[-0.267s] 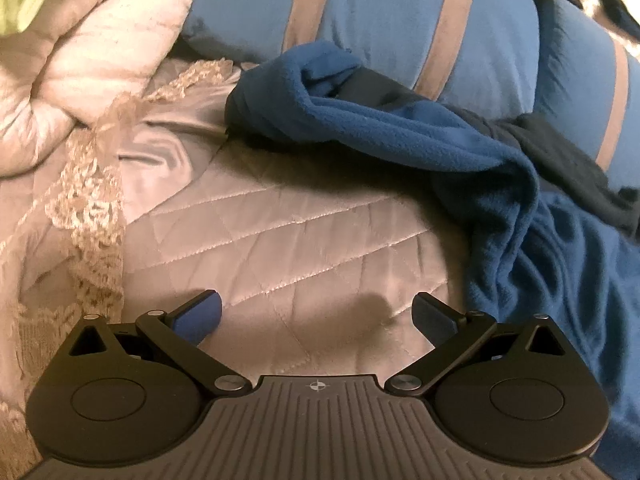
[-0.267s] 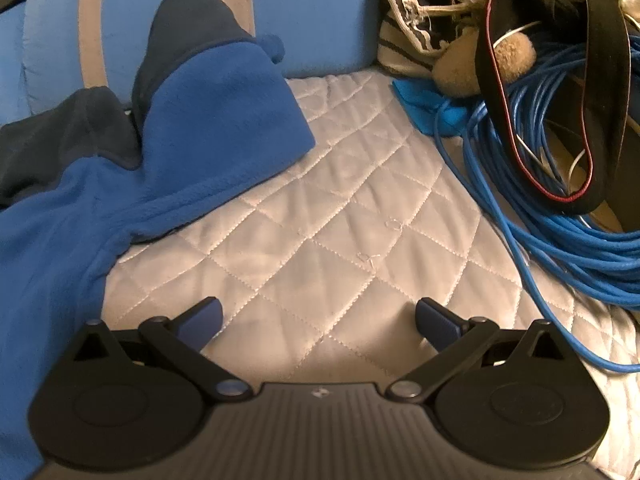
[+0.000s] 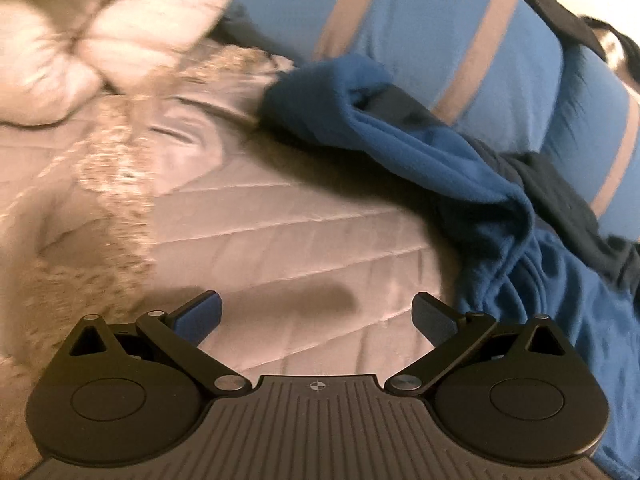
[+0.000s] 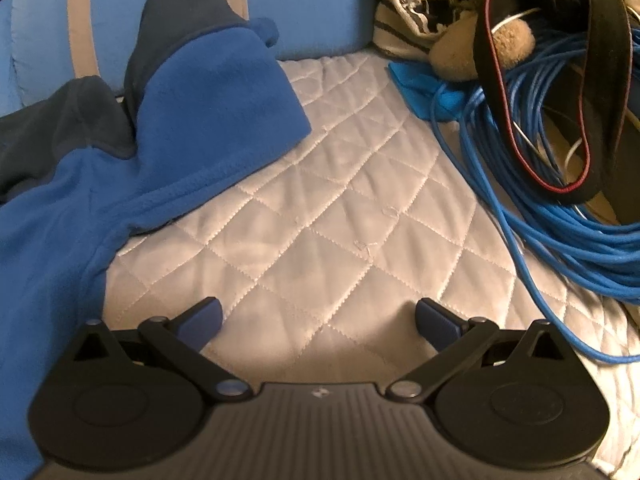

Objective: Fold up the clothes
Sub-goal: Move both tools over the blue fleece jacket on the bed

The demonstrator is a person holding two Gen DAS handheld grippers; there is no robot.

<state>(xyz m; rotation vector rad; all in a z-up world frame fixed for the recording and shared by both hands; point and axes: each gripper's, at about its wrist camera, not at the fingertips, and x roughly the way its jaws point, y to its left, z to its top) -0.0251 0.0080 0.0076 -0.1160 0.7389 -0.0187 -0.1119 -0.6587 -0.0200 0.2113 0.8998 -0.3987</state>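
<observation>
A blue fleece garment with dark navy panels lies spread on a quilted bedspread. In the left wrist view its rolled sleeve (image 3: 400, 136) runs from the upper middle down to the right, far ahead and right of my left gripper (image 3: 316, 316), which is open over bare quilt. The right wrist view shows the other sleeve (image 4: 208, 104) lying at the upper left, with the garment's body along the left edge. My right gripper (image 4: 318, 320) is open with nothing between its fingers, and the fleece is just left of its left finger (image 4: 200, 322).
A light blue pillow with tan stripes (image 3: 440, 28) lies behind the garment. A pale bunched comforter (image 3: 80, 52) sits at the upper left. Coiled blue cable (image 4: 560, 200), a black strap (image 4: 592, 80) and a striped bag (image 4: 404, 20) crowd the right side of the bed.
My left gripper has swung left and the view is blurred, so the sleeve now appears further right. The right gripper has barely moved. Both stay open.
</observation>
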